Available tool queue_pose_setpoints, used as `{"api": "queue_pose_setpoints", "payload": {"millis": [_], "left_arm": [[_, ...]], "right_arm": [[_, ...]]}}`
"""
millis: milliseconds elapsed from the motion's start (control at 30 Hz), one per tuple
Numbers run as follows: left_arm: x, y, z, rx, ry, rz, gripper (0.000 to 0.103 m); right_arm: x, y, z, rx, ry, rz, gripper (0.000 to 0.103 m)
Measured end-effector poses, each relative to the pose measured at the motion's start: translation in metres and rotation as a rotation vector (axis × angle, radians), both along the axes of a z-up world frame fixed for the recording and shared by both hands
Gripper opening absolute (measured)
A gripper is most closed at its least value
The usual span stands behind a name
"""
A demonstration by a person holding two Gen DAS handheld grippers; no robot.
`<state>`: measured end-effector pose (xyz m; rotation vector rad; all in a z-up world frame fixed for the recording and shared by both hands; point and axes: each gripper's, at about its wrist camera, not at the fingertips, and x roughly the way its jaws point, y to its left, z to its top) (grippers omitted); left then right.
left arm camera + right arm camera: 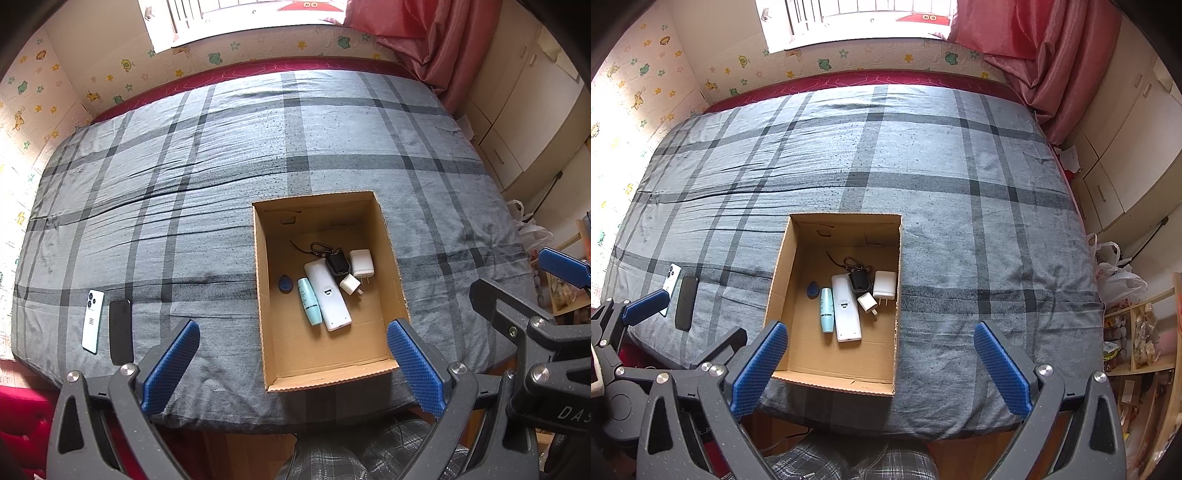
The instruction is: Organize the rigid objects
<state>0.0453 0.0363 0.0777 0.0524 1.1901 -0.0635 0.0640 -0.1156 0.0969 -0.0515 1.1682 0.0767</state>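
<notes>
An open cardboard box (395, 258) (779, 266) sits on the grey plaid bed near its front edge. Inside lie a white remote (327, 295) (845, 308), a teal tube (309, 305) (826, 309), a blue fob (285, 283) (813, 289), a black key case (337, 263) (858, 279) and two white chargers (361, 262) (885, 285). A white phone (92, 321) (669, 284) and a black phone (121, 331) (686, 302) lie side by side on the bed at the left. My left gripper (293, 330) hangs open above the box's near edge. My right gripper (881, 334) is open too, over the box's right front corner. Neither holds anything.
The plaid cover (221, 166) spreads wide behind and left of the box. A pink curtain (1034, 55) and white cabinets (1126, 140) stand at the right, with a wooden shelf (1137, 343) and plastic bag (1115, 277) beside the bed. A person's checked trousers (849, 461) show below.
</notes>
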Motion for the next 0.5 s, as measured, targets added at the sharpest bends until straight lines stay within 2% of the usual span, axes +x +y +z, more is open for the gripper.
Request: {"api": "queue_pose_setpoints", "payload": {"millis": [500], "left_arm": [[0.0010, 0.0016, -0.0020, 0.002, 0.005, 0.006, 0.103]], "right_arm": [[0.0020, 0.0016, -0.0006, 0.001, 0.000, 0.003, 0.103]]}}
